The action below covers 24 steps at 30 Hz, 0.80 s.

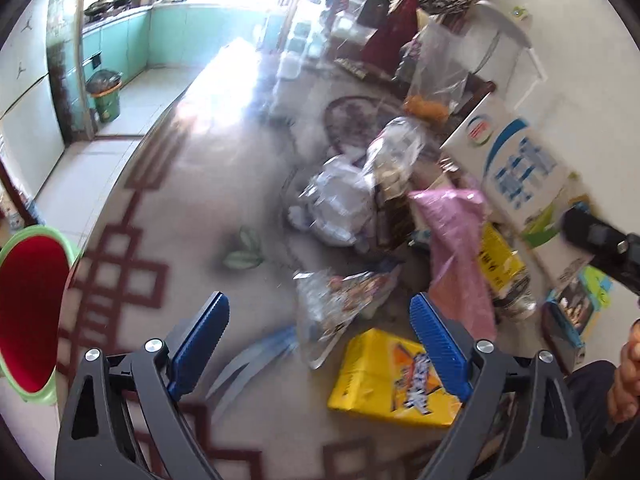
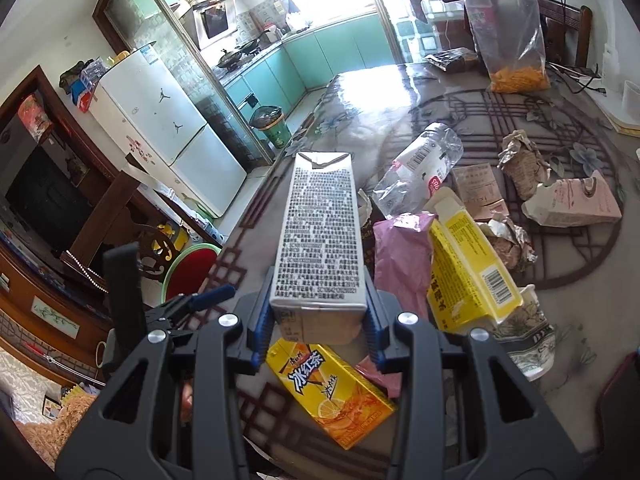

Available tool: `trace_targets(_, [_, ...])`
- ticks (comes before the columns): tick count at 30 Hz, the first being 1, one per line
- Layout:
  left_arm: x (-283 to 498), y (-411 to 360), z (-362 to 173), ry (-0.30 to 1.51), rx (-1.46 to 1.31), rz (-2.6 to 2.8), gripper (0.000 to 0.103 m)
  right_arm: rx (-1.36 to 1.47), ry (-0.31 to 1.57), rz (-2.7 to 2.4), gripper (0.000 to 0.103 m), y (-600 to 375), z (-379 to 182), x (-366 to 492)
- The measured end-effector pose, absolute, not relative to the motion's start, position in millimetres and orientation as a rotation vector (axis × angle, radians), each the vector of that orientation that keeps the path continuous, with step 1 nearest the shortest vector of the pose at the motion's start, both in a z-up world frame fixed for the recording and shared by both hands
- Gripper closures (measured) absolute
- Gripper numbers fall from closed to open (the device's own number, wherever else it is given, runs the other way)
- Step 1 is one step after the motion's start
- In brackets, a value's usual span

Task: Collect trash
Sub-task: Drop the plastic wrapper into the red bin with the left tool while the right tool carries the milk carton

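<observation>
Silver carton [image 2: 318,236], coated paperboard with a matt printed face. Yellow tea carton [image 2: 332,392], glossy coated paper. Crushed bottle [image 2: 420,164], thin clear plastic, creased and shiny. Pink bag [image 2: 402,256], soft, wrinkled plastic film. Zip bag [image 2: 506,28], smooth transparent plastic. Table [image 2: 360,112], a patterned top under a glossy, glare-catching surface. Right gripper [image 2: 318,332], matt black plastic arms, ribbed blue pads, bright metal screws; left gripper [image 1: 320,316], the same finish.

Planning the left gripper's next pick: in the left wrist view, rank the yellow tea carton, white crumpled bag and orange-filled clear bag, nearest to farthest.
1. Yellow tea carton, by the left gripper's right finger.
2. White crumpled bag, mid-table.
3. Orange-filled clear bag, far end, right.
</observation>
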State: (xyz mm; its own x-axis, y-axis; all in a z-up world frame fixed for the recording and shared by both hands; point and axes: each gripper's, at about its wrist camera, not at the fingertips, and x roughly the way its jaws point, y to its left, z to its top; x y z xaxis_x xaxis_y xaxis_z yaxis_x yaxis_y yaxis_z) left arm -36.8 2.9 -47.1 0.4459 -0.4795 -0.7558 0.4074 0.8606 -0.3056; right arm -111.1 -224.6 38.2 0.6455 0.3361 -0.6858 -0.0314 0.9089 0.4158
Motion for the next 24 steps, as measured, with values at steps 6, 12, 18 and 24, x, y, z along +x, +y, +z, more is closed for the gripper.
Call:
trace_targets(6, [-10,-18,-67,1.092,-0.084,-0.557,0.014,0.440,0.854,0.201,0.066,-237,31,-114])
trace_targets(12, [-6,-33,-83,1.140,-0.072,-0.575,0.052,0.458,0.851,0.197,0.066,-246,27,-114])
trace_targets(18, [-8,-18,-79,1.088,-0.134,-0.587,0.062,0.465,0.863,0.201,0.066,-243,23,-113])
trace_targets(24, [-22,41,-13,0.901,-0.176,-0.486,0.062,0.405,0.853,0.249,0.066,-210,43,-106])
